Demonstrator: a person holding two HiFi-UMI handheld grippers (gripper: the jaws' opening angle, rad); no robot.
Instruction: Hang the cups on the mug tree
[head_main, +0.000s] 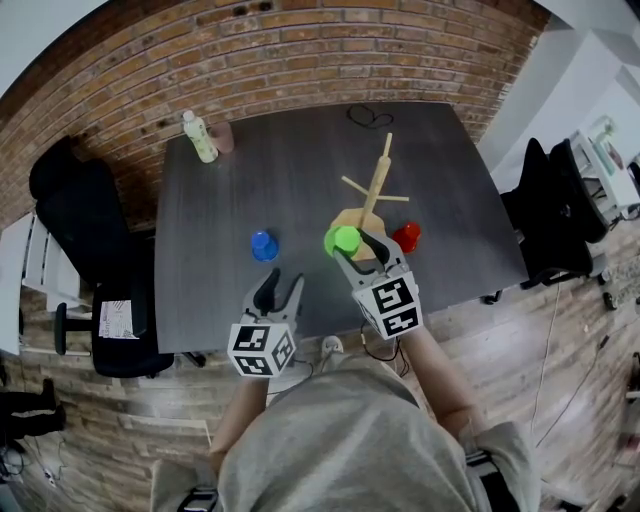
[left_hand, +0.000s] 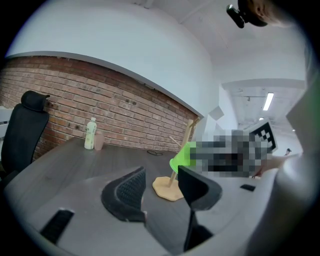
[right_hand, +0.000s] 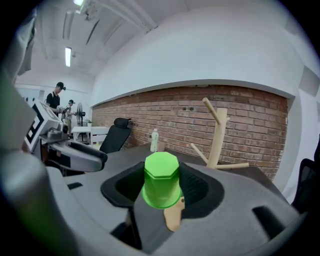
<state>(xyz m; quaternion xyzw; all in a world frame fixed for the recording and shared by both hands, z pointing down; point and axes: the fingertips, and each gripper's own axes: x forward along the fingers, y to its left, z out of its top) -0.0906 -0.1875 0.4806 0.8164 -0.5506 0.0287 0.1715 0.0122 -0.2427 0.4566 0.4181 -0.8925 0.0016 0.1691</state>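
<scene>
The wooden mug tree (head_main: 375, 185) stands on the dark table (head_main: 300, 180), its pegs bare. My right gripper (head_main: 360, 250) is shut on a green cup (head_main: 343, 240), held upside down just in front of the tree's base (head_main: 355, 220). In the right gripper view the green cup (right_hand: 161, 180) sits between the two pads, with the tree (right_hand: 216, 137) behind it to the right. A red cup (head_main: 406, 237) stands right of the base and a blue cup (head_main: 264, 245) to its left. Near the table's front edge my left gripper (head_main: 278, 290) is open and empty, its black fingers (left_hand: 131, 189) apart.
A pale bottle (head_main: 199, 136) and a pinkish cup (head_main: 222, 137) stand at the table's far left corner. A black cord (head_main: 370, 118) lies at the far edge. Black office chairs (head_main: 85, 215) flank the table on both sides. Brick wall behind.
</scene>
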